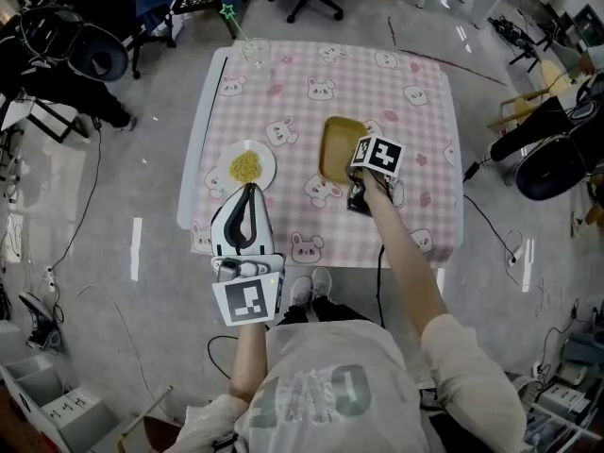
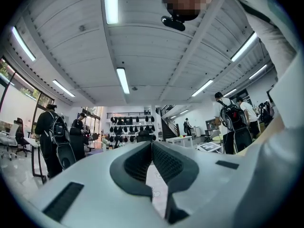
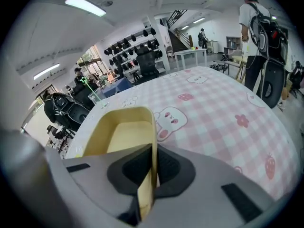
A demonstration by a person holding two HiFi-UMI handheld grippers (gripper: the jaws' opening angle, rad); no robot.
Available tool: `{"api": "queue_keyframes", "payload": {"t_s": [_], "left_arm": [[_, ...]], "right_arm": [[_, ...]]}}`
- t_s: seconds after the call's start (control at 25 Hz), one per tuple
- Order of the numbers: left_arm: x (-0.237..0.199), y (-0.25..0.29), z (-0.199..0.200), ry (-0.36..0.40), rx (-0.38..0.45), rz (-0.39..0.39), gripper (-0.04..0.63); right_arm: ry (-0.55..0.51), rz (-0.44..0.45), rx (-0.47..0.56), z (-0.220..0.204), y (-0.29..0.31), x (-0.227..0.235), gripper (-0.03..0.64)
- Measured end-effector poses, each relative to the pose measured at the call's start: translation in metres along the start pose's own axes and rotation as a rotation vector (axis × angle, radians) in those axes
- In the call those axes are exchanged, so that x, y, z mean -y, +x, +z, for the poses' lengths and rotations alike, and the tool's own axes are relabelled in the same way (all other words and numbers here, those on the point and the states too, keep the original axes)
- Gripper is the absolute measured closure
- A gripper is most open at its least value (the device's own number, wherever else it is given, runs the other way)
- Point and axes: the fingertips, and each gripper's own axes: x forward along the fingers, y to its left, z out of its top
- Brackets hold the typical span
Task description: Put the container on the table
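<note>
A shallow yellow container point(image 1: 340, 147) is at the middle right of the table point(image 1: 425, 159), which has a pink checked, bunny-print cloth. My right gripper point(image 1: 361, 170) is shut on the container's near wall. In the right gripper view that wall point(image 3: 153, 127) stands edge-on between the jaws of the right gripper point(image 3: 154, 148), and the container point(image 3: 121, 132) is empty. I cannot tell whether its base touches the cloth. My left gripper point(image 1: 247, 192) hovers at the table's near left edge, shut and holding nothing. The left gripper point(image 2: 152, 146) points level across the room.
A white plate with yellow food point(image 1: 247, 167) lies just beyond the left gripper. A clear cup with a green star straw point(image 1: 253, 51) stands at the far edge. Office chairs point(image 1: 90, 50) and floor cables point(image 1: 491, 225) surround the table. People with backpacks point(image 2: 232, 122) stand further off.
</note>
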Motion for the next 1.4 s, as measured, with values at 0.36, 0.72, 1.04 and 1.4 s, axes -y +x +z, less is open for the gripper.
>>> {"api": "queue_keyframes", "payload": {"t_s": [0.36, 0.72, 1.04, 1.4], "left_arm": [[0.001, -0.002, -0.002, -0.009, -0.013, -0.006, 0.566], [-0.007, 0.0, -0.003, -0.007, -0.003, -0.001, 0.566], [-0.004, 0.003, 0.009, 0.005, 0.022, -0.017, 0.566], [0.007, 0.001, 0.03, -0.004, 0.084, -0.06, 0.566]], "right_arm": [[0.002, -0.011, -0.024, -0.009, 0.004, 0.003, 0.584], [0.014, 0.037, -0.027, -0.006, 0.01, -0.003, 0.583], [0.014, 0.074, 0.054, 0.028, -0.009, -0.011, 0.48], [-0.098, 0.174, 0.435, 0.095, -0.129, -0.05, 0.48]]}}
